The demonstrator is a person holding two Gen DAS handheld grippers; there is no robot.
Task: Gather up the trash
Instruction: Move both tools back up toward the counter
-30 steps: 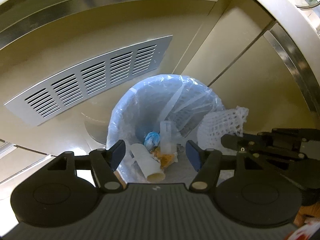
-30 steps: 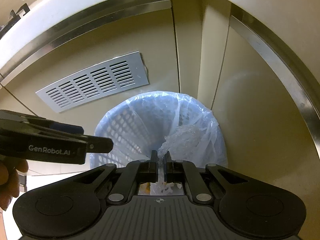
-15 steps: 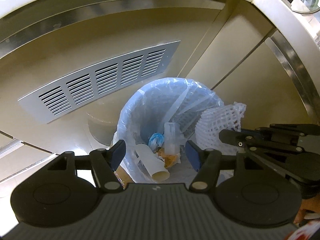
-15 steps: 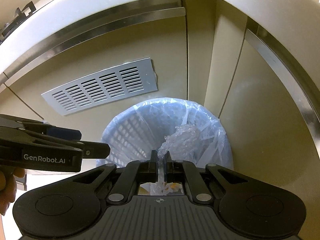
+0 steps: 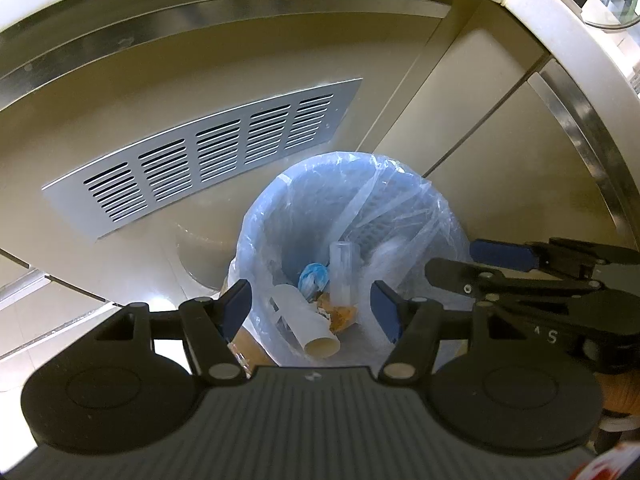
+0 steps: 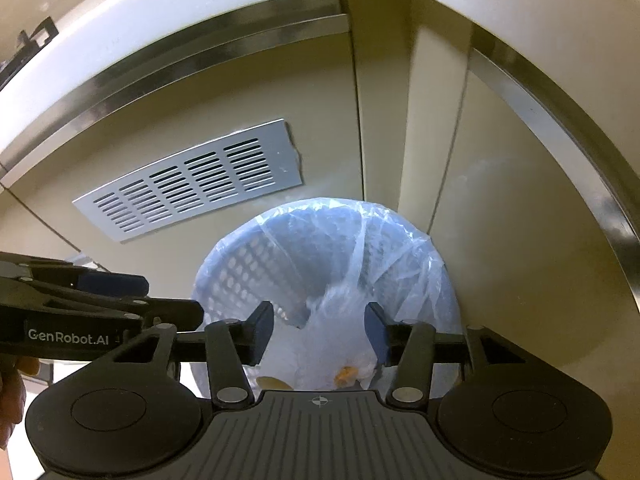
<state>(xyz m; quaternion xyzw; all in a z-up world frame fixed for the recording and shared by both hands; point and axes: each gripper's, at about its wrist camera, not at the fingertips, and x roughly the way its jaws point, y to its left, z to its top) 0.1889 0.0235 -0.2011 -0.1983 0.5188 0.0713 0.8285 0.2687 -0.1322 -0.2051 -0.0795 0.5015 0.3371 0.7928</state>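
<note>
A blue mesh trash basket point(image 5: 352, 208) point(image 6: 256, 264) lined with a clear bag stands on the floor against beige cabinets. Inside lie a white paper tube point(image 5: 308, 326), a blue crumpled scrap point(image 5: 314, 280), a clear plastic cup point(image 5: 342, 276) and orange scraps point(image 5: 340, 314). My right gripper point(image 6: 320, 328) point(image 5: 454, 260) hangs over the basket with its jaws opening. A blurred white foam net point(image 6: 340, 316) drops between them, free of the pads. My left gripper point(image 5: 312, 308) point(image 6: 170, 300) stands open above the basket's left side, holding nothing.
A silver vent grille point(image 5: 200, 160) point(image 6: 192, 184) sits in the cabinet front behind the basket. Steel trim point(image 6: 200, 56) and a white countertop edge point(image 6: 240, 4) run overhead. A brown piece point(image 5: 248, 344) lies beside the basket. A person's hand point(image 6: 10, 396) shows at the left edge.
My right gripper's jaws went from shut on the white foam net to apart, and the net left its tips and fell toward the basket. The left gripper stayed open.
</note>
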